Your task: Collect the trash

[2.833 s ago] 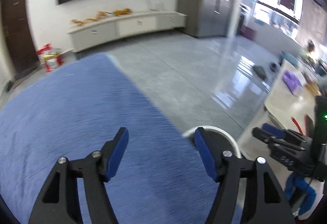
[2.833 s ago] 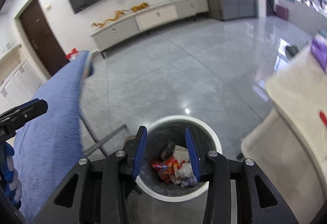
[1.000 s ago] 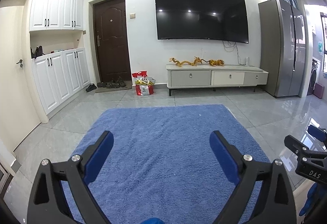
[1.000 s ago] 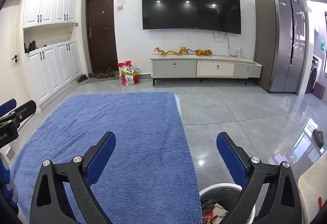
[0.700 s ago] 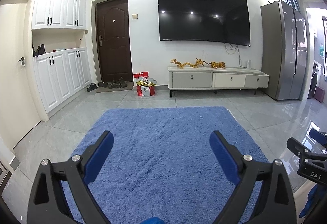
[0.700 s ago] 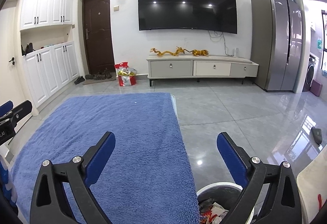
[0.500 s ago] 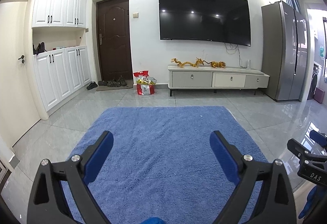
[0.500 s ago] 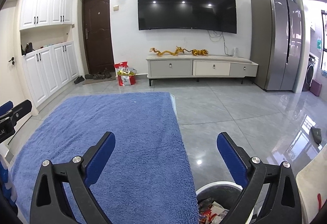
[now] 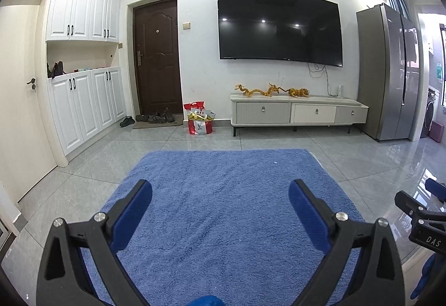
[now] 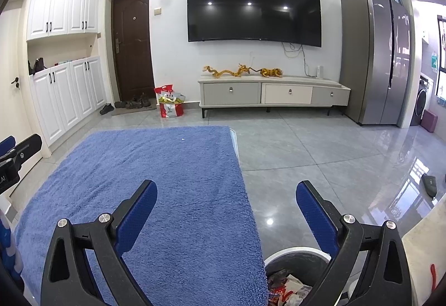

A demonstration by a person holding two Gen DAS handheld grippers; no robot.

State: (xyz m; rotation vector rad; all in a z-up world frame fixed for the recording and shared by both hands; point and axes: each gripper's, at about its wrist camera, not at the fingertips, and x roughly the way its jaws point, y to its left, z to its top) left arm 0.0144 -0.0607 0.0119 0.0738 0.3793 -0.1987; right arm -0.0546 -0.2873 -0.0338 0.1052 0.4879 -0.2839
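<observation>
My left gripper is open and empty, held level over a blue towel-covered table. My right gripper is open and empty over the table's right edge. A white-rimmed trash bin stands on the floor below the right gripper, with crumpled wrappers inside. The right gripper's tip shows at the right edge of the left wrist view. The left gripper's tip shows at the left edge of the right wrist view. No loose trash shows on the towel.
Grey tiled floor stretches to a TV cabinet under a wall TV. A red bag stands by the dark door. A fridge is at right. A cream table corner lies beside the bin.
Since 2.8 s ago both grippers have swung up from the bin side to face the TV wall, and the right jaws have opened wider. Over the last second nothing has visibly moved.
</observation>
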